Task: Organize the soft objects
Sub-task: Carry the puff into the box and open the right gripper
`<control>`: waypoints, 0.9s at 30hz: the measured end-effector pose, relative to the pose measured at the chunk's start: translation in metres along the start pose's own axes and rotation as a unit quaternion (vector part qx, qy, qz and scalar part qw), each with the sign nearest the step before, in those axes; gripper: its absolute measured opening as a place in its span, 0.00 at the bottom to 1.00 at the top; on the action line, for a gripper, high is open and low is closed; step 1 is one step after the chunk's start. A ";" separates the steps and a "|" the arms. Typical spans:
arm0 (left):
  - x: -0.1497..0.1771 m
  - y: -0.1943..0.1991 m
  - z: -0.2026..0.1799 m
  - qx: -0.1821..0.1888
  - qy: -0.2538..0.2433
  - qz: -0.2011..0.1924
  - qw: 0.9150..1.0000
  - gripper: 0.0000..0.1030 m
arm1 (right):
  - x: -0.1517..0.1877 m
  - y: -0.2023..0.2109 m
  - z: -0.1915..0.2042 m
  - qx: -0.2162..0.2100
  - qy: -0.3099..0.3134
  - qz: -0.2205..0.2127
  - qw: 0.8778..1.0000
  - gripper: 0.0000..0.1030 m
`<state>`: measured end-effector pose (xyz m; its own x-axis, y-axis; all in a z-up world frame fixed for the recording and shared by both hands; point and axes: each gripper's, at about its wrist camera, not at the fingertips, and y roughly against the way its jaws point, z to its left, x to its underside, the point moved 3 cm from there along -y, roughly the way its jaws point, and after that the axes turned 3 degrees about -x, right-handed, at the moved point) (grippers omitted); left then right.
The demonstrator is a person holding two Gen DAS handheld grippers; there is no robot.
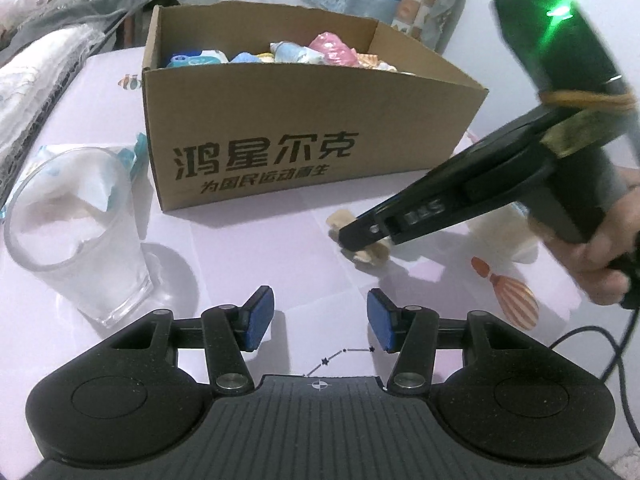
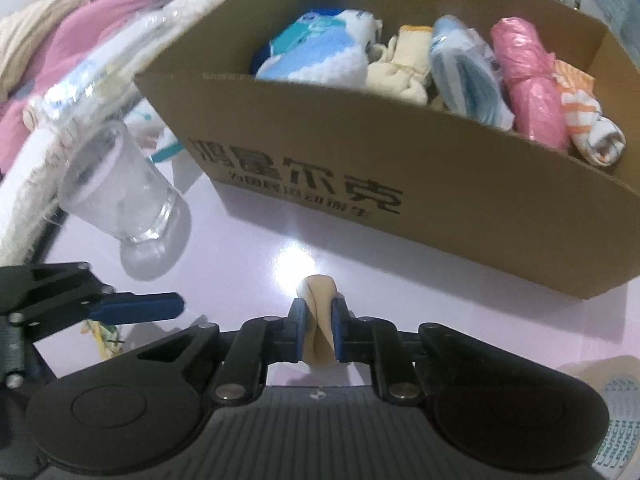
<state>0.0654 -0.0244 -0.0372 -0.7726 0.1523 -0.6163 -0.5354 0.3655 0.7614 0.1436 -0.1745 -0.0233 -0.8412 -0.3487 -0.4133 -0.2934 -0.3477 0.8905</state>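
The box [image 2: 400, 200] hides the lower parts of its rolled socks [image 2: 316, 56]; the right edge cuts its corner; the cup [image 2: 120, 192] blurs beside it.

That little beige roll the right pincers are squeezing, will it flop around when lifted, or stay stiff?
The beige roll looks like soft cloth: it bulges above the right gripper where the pads pinch it, so it probably gives rather than staying rigid. It seems small and light, so lifting should be easy. Its loose end may sag or unroll a bit.
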 end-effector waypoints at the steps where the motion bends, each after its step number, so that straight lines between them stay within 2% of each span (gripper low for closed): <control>1: -0.002 -0.002 0.000 -0.001 0.000 0.001 1.000 0.50 | -0.002 0.007 0.000 -0.004 0.000 -0.011 1.000 0.00; 3: -0.005 -0.005 -0.001 -0.005 -0.001 0.002 1.000 0.50 | -0.007 0.029 0.000 -0.010 0.007 -0.038 0.999 0.00; 7: -0.015 -0.010 0.000 -0.013 0.000 0.002 1.000 0.50 | -0.025 0.097 0.008 -0.021 0.038 -0.132 0.990 0.00; 9: -0.019 -0.012 0.001 -0.017 0.002 0.001 1.000 0.54 | -0.039 0.116 0.006 -0.011 0.048 -0.166 0.985 0.00; 11: -0.023 -0.013 0.002 -0.020 0.004 -0.004 1.000 0.60 | -0.057 0.124 -0.005 0.000 0.045 -0.178 0.983 0.00; 12: -0.024 -0.013 0.002 -0.021 0.004 -0.007 1.000 0.61 | -0.067 0.121 -0.011 0.005 0.041 -0.173 0.984 0.00; 15: -0.027 -0.012 0.004 -0.024 0.002 -0.010 1.000 0.63 | -0.091 0.091 -0.036 0.008 0.015 -0.119 0.993 0.00; 18: -0.030 -0.013 0.006 -0.027 -0.001 -0.010 1.000 0.64 | -0.111 0.052 -0.059 0.021 -0.005 -0.043 0.999 0.00; 23: -0.032 -0.014 0.010 -0.022 0.003 -0.012 1.000 0.64 | -0.112 0.013 -0.077 0.051 -0.015 0.044 0.998 0.00; 25: -0.033 -0.014 0.011 -0.020 0.003 -0.012 1.000 0.64 | -0.114 0.001 -0.081 0.064 -0.012 0.069 0.995 0.04; 27: -0.034 -0.016 0.011 -0.018 0.005 -0.011 1.000 0.64 | -0.115 -0.005 -0.084 0.073 -0.015 0.086 0.993 0.15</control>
<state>0.1038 -0.0248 -0.0307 -0.7636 0.1362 -0.6311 -0.5639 0.3352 0.7547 0.2803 -0.2053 0.0036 -0.8973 -0.3644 -0.2491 -0.2058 -0.1540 0.9664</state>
